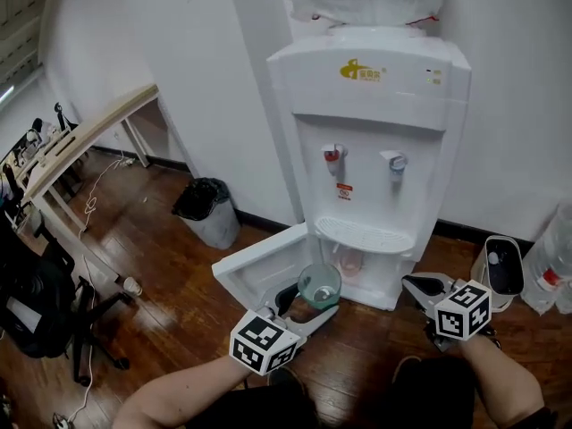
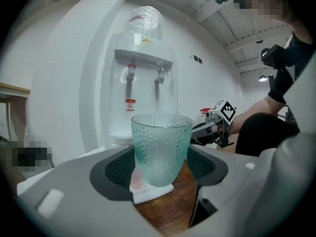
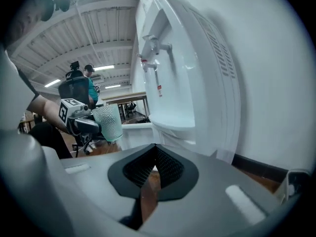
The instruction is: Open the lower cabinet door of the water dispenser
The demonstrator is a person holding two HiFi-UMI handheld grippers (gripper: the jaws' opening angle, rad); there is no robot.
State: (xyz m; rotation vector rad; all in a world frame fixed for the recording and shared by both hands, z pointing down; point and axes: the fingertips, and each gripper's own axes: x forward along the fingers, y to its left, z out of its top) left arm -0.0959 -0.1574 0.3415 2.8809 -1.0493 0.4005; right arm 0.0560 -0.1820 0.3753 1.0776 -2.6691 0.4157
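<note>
Presently we note left gripper [image 1: 313,309] clasping a green cup [image 1: 319,284], right gripper [image 3: 155,158] closed empty; water dispenser [image 1: 371,114] gold logo [image 1: 361,71] and red label [image 1: 344,191] illegible, lower door [image 1: 259,262] open.

No word or number reads clearly for me in any view.

- White floor-standing water dispenser [image 1: 368,150]: the top panel carries a gold logo [image 1: 362,70] with small characters, too small to read.
- Small yellowish label [image 1: 435,76] at that panel's right: illegible.
- Red-and-white sticker [image 1: 344,190] below the red tap [image 1: 332,154]: prohibition circle, print unreadable.
- Left marker cube [image 1: 264,343] and right marker cube [image 1: 463,311]: black-and-white square patterns only.
</note>
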